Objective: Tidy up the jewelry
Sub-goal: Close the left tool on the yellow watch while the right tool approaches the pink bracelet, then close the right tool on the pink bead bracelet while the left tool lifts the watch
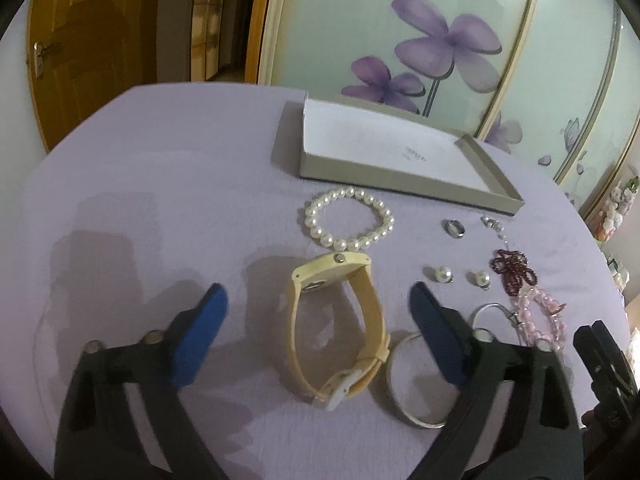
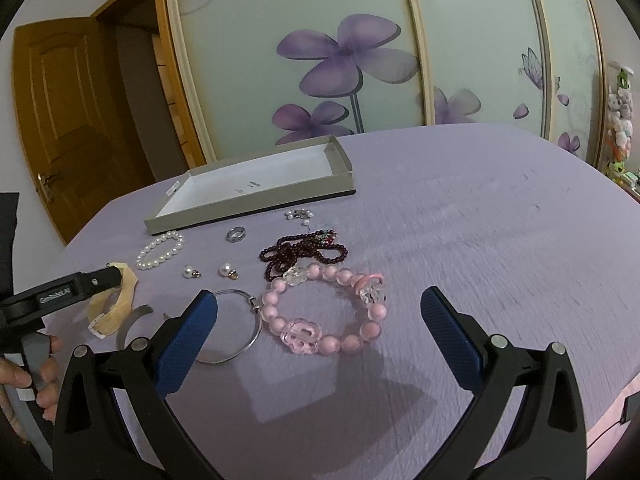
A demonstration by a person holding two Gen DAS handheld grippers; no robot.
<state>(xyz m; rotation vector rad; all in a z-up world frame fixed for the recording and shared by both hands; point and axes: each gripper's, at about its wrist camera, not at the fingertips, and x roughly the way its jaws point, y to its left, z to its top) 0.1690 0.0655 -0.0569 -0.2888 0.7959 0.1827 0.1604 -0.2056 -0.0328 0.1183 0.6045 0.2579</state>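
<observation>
Jewelry lies on a lilac table. My left gripper is open, its blue pads on either side of a cream wristwatch without touching it. My right gripper is open above a pink bead bracelet, which lies between its fingers. A shallow grey box with a white inside sits at the back. In front of it lie a pearl bracelet, a ring, two pearl earrings, a dark red bead strand and silver bangles.
A small sparkly piece lies near the box's corner. Sliding doors with purple flowers stand behind the table, and a wooden door is at the left. A hand holds the left gripper's handle at the left edge of the right wrist view.
</observation>
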